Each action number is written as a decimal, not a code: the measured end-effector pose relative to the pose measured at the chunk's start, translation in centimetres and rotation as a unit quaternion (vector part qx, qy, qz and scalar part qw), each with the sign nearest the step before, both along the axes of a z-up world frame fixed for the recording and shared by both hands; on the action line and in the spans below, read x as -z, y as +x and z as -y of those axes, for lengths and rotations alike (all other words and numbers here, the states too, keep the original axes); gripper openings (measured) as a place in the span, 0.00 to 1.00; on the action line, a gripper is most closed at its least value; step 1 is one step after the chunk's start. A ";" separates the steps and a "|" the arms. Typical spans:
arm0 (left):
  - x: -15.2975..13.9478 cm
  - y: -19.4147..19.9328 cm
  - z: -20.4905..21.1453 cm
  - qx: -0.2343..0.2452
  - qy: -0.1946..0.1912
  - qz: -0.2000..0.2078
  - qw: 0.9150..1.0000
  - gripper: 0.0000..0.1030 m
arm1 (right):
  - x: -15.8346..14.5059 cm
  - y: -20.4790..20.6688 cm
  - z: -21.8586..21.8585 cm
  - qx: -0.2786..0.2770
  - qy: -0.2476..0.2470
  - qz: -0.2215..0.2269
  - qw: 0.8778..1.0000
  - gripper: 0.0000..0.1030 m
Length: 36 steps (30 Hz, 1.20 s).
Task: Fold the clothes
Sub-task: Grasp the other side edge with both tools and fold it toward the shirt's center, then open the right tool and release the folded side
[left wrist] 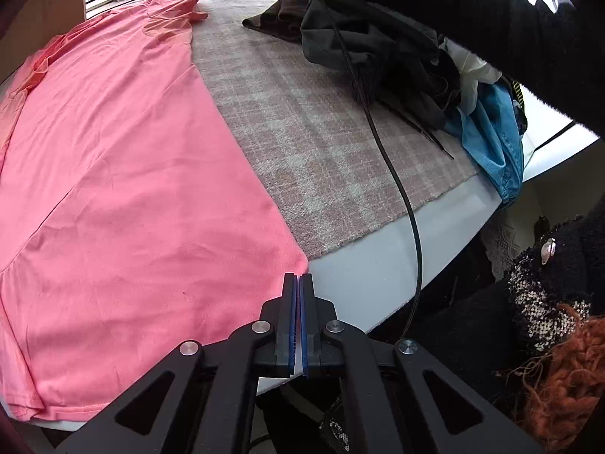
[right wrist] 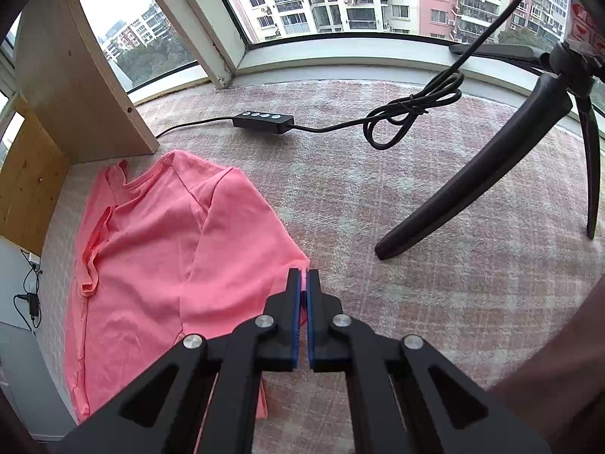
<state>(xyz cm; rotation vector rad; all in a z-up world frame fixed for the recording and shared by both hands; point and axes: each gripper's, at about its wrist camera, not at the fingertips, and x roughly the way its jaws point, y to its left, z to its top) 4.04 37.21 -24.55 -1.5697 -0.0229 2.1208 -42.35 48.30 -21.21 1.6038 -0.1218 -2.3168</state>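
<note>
Tripod leg (right wrist: 472, 185) beside pink shirt (right wrist: 159, 265)

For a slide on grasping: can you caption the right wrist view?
Right gripper shut on the sleeve edge of a pink T-shirt lying on a checked cloth by the window.

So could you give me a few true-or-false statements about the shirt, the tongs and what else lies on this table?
1. The pink T-shirt lies spread on a checked blanket. True.
2. The right tongs stand wide open. False: they are shut on the shirt's edge.
3. The left tongs are shut at the shirt's near corner. True.
4. The pile of clothes lies on top of the shirt. False: it lies apart, across the blanket.
</note>
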 end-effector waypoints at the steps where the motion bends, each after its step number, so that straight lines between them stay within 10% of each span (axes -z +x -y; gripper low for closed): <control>1: -0.4 0.0 0.8 -0.011 0.009 -0.004 1.000 0.01 | -0.3 -0.1 0.0 0.002 -0.007 0.000 1.000 0.03; 10: -2.3 0.8 8.7 -0.114 0.069 -0.028 0.991 0.01 | -4.5 -0.4 4.3 0.003 -0.015 -0.008 1.000 0.03; 22: 2.1 2.7 19.9 -0.275 0.092 -0.005 0.957 0.01 | -2.2 -1.4 25.3 -0.103 0.129 0.001 0.986 0.09; 26: 2.2 2.6 20.3 -0.265 0.095 -0.003 0.960 0.01 | -4.4 0.3 23.9 -0.123 0.116 -0.036 0.985 0.33; 36: 2.1 2.9 20.0 -0.238 0.089 0.004 0.967 0.01 | -2.9 10.7 15.4 -0.162 0.064 0.014 0.985 0.33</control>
